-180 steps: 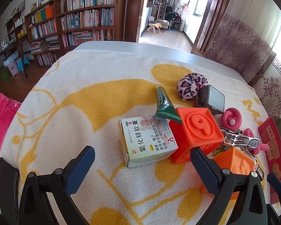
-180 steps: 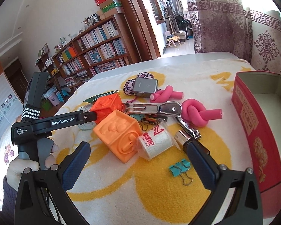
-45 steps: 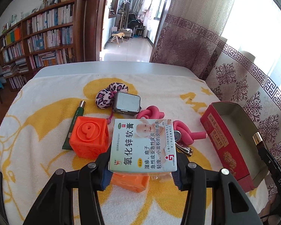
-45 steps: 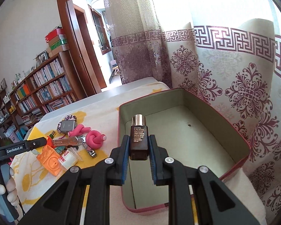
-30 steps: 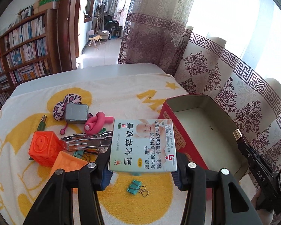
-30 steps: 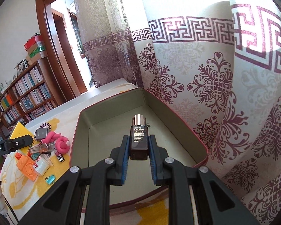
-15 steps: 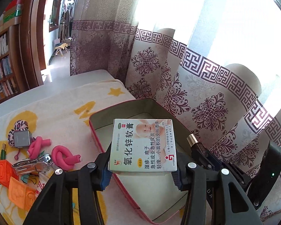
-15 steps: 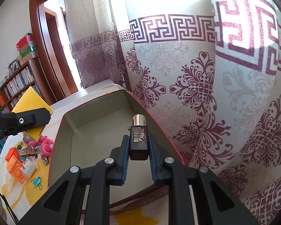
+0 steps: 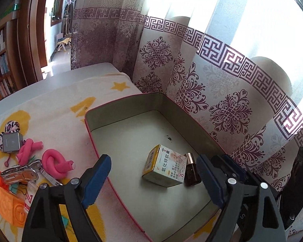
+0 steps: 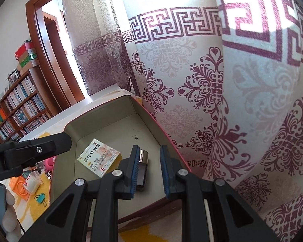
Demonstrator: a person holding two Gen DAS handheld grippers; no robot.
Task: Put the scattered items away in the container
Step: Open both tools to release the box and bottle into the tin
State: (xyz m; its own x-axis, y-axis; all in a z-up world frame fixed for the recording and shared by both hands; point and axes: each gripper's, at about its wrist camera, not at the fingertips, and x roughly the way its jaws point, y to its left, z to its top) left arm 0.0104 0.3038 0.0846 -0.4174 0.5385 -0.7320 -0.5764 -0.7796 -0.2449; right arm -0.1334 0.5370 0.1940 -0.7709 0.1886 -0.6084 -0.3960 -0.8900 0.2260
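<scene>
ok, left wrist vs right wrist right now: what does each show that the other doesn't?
Left wrist only: the grey device, leopard scrunchie and metal tool lying on the cloth outside the tin. Right wrist only: a hand at the lower left edge. Both: the tin, with the medicine box and brown bottle lying side by side on its floor, and the patterned curtain behind.

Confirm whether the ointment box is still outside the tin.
No, the ointment box lies on the floor of the tin, beside the small dark bottle.
</scene>
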